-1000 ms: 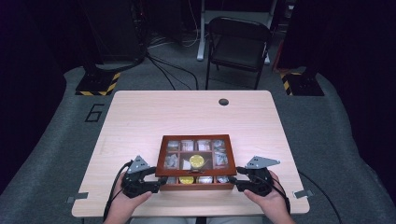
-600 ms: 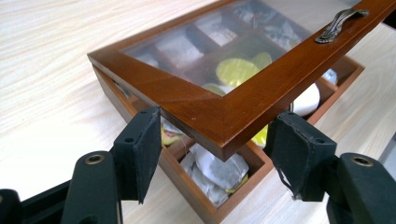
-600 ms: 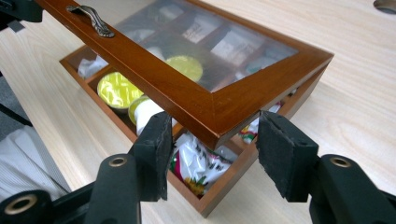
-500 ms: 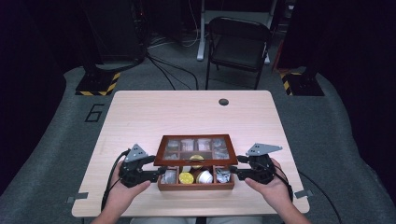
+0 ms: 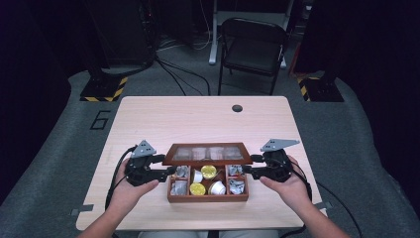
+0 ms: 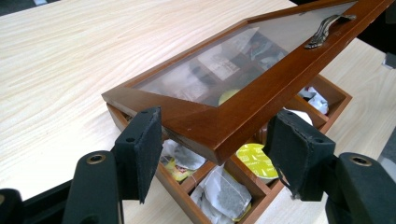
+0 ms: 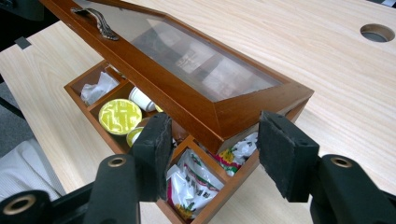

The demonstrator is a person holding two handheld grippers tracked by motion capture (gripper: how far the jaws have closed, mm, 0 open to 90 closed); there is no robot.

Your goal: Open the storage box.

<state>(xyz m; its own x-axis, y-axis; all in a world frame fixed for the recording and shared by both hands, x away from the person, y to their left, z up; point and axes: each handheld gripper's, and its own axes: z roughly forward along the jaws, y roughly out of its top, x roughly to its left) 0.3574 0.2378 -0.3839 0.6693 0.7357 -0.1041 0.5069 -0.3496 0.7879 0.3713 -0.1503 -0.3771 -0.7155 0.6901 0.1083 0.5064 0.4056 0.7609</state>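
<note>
A brown wooden box (image 5: 208, 198) stands near the table's front edge, with tea bags (image 5: 179, 187), yellow pods (image 5: 208, 171) and a white cup (image 5: 216, 187) in its compartments. Its glass lid (image 5: 208, 153) is tilted up at the front, hinged at the back. My left gripper (image 5: 171, 171) has the lid's front left corner (image 6: 205, 126) wedged between its pads. My right gripper (image 5: 246, 171) grips the front right corner (image 7: 243, 112) the same way, and its jaws have just been opening a little with the corner between them. A metal handle (image 6: 329, 28) sits on the lid's front rail.
The light wooden table (image 5: 198, 119) has a round cable hole (image 5: 237, 108) at the back right. A black folding chair (image 5: 252, 44) stands on the floor behind the table. The box is close to the front table edge, between the person's hands.
The lid has gone from lying shut on the box to tilted up at the front. Both hands and grippers have risen with its front corners.
</note>
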